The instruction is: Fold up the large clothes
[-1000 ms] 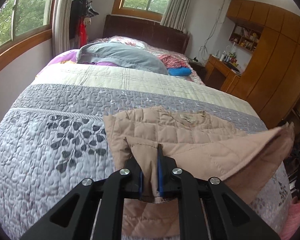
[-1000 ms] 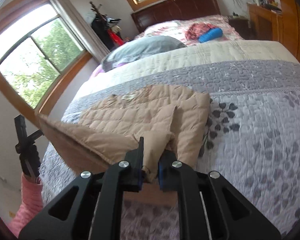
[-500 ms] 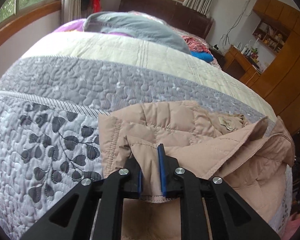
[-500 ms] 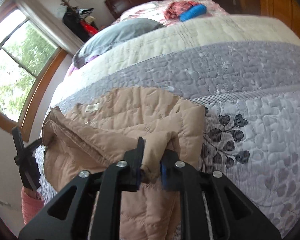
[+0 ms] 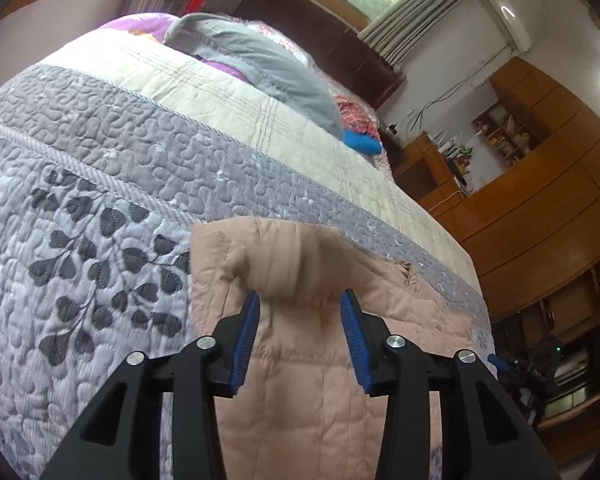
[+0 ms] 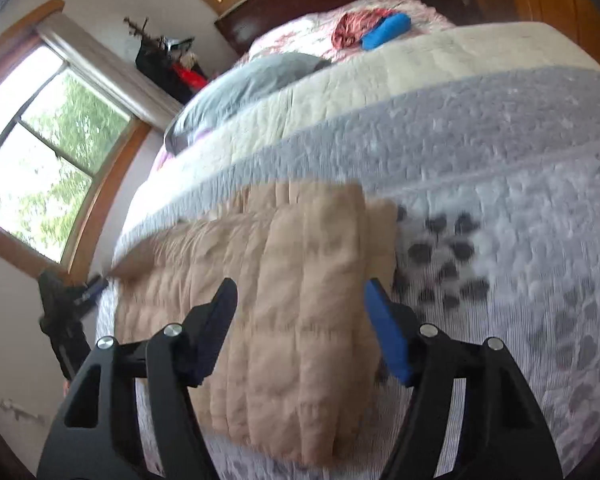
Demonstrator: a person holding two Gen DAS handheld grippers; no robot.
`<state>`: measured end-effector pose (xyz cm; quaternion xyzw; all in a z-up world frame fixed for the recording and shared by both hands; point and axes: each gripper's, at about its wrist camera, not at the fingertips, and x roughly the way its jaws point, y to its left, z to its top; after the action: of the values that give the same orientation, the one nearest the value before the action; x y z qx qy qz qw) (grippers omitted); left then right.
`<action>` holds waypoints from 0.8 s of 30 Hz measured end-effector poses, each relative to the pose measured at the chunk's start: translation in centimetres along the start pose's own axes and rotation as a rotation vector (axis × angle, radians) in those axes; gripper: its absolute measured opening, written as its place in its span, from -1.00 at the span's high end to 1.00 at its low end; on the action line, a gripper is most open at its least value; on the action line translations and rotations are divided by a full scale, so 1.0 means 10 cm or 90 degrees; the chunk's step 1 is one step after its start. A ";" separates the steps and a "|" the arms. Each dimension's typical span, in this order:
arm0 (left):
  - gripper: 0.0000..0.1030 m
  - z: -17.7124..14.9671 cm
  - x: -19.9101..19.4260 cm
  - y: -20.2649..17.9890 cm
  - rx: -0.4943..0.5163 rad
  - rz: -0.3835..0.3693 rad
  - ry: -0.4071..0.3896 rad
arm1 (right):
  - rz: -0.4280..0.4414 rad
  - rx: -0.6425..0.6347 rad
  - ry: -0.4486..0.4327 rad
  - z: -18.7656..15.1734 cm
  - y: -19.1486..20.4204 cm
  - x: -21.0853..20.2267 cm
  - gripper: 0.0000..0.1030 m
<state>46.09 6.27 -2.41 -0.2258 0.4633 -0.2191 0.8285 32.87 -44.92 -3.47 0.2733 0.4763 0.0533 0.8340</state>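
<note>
A beige quilted jacket lies folded on the grey quilted bedspread; it also shows in the right wrist view. My left gripper is open, its blue pads on either side of a raised fold at the jacket's far edge, holding nothing. My right gripper is open and empty just above the jacket's right part. The left gripper shows at the left of the right wrist view.
A grey pillow, a red cloth and a blue roll lie farther up the bed. Wooden cabinets stand on the right. A window is on the left wall.
Both grippers have opened and let go of the jacket's edge. The lifted half now lies folded over the rest of the jacket on the bed.
</note>
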 end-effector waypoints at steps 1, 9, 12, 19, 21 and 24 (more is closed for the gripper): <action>0.18 -0.11 -0.05 0.00 0.015 0.021 0.000 | -0.008 -0.007 0.009 -0.09 0.00 0.02 -0.28; 0.18 -0.93 -0.07 -0.07 0.114 0.127 0.008 | -0.002 -0.027 0.073 -0.73 -0.03 0.29 0.17; 0.36 -0.99 -0.11 -0.15 0.126 0.149 -0.016 | -0.031 -0.051 0.069 -0.76 0.05 0.35 0.54; 0.76 -0.87 0.04 -0.22 0.130 0.189 -0.031 | -0.038 -0.037 0.041 -0.59 0.14 0.30 0.86; 0.76 -0.84 0.12 -0.17 0.127 0.203 -0.025 | -0.056 -0.038 0.048 -0.55 0.14 0.37 0.86; 0.74 -0.82 0.33 -0.01 0.108 0.197 0.007 | -0.068 -0.028 0.069 -0.53 0.11 0.54 0.86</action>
<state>40.54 2.91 -8.40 -0.0796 0.4770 -0.1288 0.8658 31.57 -39.97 -9.18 0.2258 0.5333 0.0342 0.8145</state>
